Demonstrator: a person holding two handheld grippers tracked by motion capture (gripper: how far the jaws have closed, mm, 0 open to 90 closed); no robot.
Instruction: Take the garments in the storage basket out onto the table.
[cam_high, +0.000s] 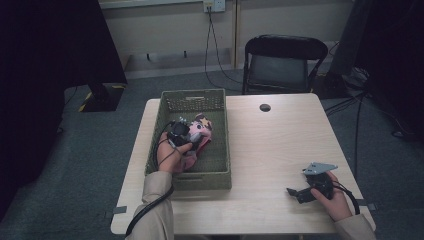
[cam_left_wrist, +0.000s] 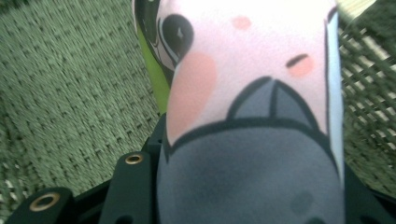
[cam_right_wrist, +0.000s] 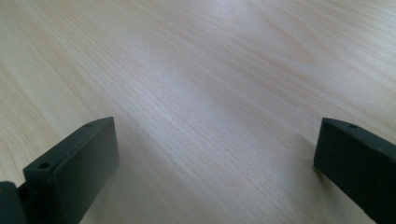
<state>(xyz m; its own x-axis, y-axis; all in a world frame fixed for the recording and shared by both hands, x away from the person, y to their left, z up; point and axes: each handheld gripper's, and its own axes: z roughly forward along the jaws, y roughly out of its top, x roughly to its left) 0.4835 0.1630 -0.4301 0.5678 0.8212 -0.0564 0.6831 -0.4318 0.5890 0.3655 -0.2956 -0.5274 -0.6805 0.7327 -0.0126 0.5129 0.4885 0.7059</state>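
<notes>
The left tongs (cam_high: 181, 131) are pinching a pink soft toy (cam_high: 199, 131) inside the green woven basket (cam_high: 220, 165), which stands on the left half of the surface (cam_high: 280, 150). In the left gripper view the toy (cam_left_wrist: 252, 93) sits tight between the jaws, its printed face and grey lower part close to the camera, with the basket weave (cam_left_wrist: 70, 93) behind it. The toy seems to be just off the basket floor, so the step in hand is, I think, to lift it out.

To do this well, the hand should go straight up until the whole toy is above the basket rim, and only then move across toward 3 o'clock, where the surface is free. The near wall of the basket at 6 o'clock is high, so dragging sideways too early could catch the hanging part and tip the basket. The toy is soft, so the grip should stay firm and the motion slow.

The right tongs (cam_high: 295, 194) rest near the 5 o'clock corner of the surface, spread wide with nothing between them; in the right gripper view there is bare wood (cam_right_wrist: 210, 93) between the jaws. They can receive or steady the toy.
</notes>
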